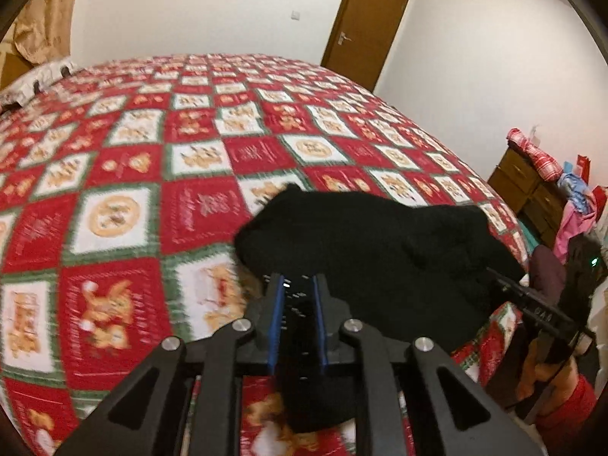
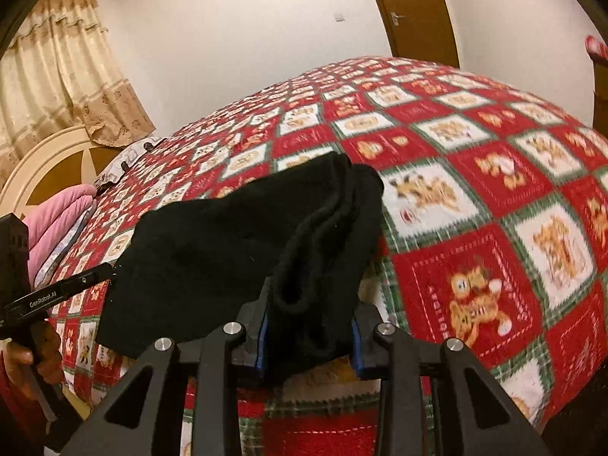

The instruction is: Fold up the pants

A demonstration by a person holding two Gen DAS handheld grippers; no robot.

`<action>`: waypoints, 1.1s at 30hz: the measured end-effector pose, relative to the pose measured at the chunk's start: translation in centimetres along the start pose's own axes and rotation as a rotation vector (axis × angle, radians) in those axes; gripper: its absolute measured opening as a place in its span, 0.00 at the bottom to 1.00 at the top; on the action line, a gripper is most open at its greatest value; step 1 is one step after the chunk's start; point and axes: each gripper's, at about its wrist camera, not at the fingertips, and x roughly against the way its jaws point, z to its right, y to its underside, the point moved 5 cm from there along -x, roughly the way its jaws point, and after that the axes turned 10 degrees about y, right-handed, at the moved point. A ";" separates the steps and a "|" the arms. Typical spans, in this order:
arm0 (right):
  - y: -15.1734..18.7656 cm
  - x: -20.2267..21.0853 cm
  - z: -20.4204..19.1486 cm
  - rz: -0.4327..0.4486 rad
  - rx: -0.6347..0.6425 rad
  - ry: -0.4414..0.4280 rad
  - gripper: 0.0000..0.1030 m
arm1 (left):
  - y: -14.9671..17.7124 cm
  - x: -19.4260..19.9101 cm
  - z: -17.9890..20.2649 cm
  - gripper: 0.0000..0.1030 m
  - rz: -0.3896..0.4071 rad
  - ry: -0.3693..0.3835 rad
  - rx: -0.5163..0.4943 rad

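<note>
Left gripper (image 1: 297,288) clamped narrow on black pants (image 1: 380,250); cloth pinched between blue pads, end hanging below. Right gripper (image 2: 309,315) clamped on thick bunched edge of same pants. Pants stretched between both grippers, lifted over near edge of bed (image 1: 152,174) with red-white checked quilt. Around: brown door (image 1: 364,26) behind bed, dresser (image 1: 532,186) piled with clothes at right, curtain (image 2: 57,76) and headboard (image 2: 49,159) at left, pink cloth (image 2: 57,220) beside. Frames motion-blurred.

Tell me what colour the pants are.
Plain black, no visible pattern. The pants show best in the right wrist view.
</note>
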 end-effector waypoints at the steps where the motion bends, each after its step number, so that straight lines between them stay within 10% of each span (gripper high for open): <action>1: 0.2 -0.1 0.2 0.000 -0.010 -0.006 0.33 | 0.1 -0.4 0.1 0.32 -0.009 0.008 0.010; 3: 0.4 -0.4 0.4 -0.001 -0.025 -0.016 0.33 | 0.6 -1.2 0.0 0.53 -0.029 0.017 0.039; 9: 0.7 -0.8 1.3 -0.009 -0.079 -0.064 0.35 | 0.9 -2.5 0.7 0.74 -0.036 0.059 0.100; 22: 1.0 -1.3 1.8 -0.016 -0.109 -0.091 0.36 | 0.9 -2.6 -1.3 0.66 -0.048 -0.033 0.126; 33: 1.3 -1.4 2.4 -0.021 -0.150 -0.113 0.37 | 1.3 -2.2 -0.6 0.62 -0.041 0.120 0.228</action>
